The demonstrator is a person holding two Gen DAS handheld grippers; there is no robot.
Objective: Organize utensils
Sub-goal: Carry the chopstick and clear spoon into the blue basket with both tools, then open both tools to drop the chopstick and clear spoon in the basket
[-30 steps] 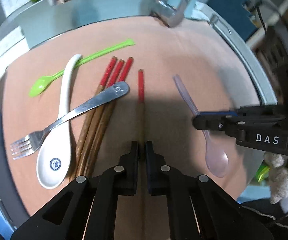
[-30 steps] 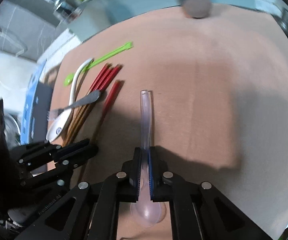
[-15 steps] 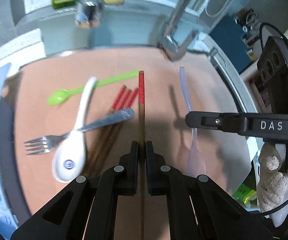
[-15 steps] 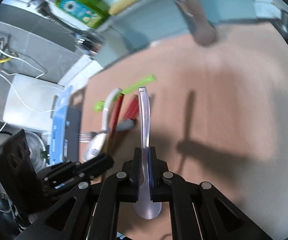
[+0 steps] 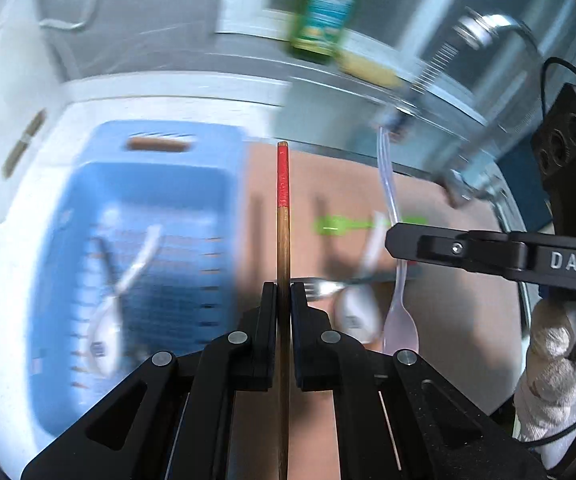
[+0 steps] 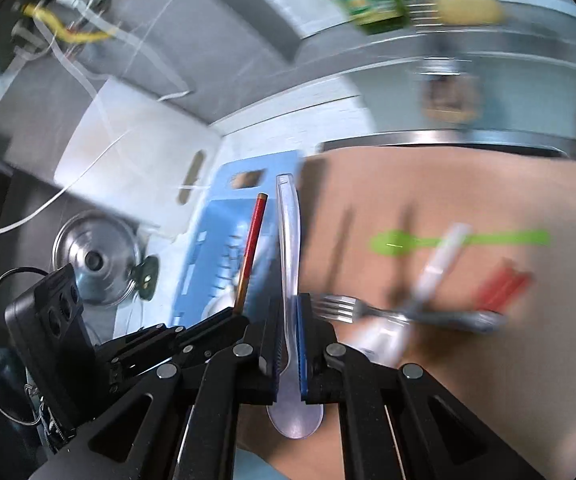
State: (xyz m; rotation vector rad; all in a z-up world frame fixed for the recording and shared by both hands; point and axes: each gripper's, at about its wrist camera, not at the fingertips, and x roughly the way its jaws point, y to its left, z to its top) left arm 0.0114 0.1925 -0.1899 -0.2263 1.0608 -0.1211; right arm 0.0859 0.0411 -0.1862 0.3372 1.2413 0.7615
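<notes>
My left gripper (image 5: 283,292) is shut on a red-tipped wooden chopstick (image 5: 283,216) and holds it in the air, pointing forward. My right gripper (image 6: 288,308) is shut on a clear plastic spoon (image 6: 289,240), handle forward, bowl behind the fingers. Both are raised beside a light blue basket (image 5: 68,248) on the left, which holds a white spoon (image 5: 128,276). The right gripper and its spoon show in the left wrist view (image 5: 392,236). The left gripper and chopstick show in the right wrist view (image 6: 252,240).
On the tan mat (image 6: 468,380) lie a green spoon (image 6: 448,240), a white ceramic spoon (image 6: 428,280), a metal fork (image 6: 368,310) and red-tipped chopsticks (image 6: 500,280). A faucet (image 5: 484,80) and green bottle (image 5: 324,8) stand behind. A steel lid (image 6: 96,256) sits far left.
Both grippers have lifted their utensils off the mat and swung left toward the blue basket, which has come into view. The remaining utensils now lie to the right.
</notes>
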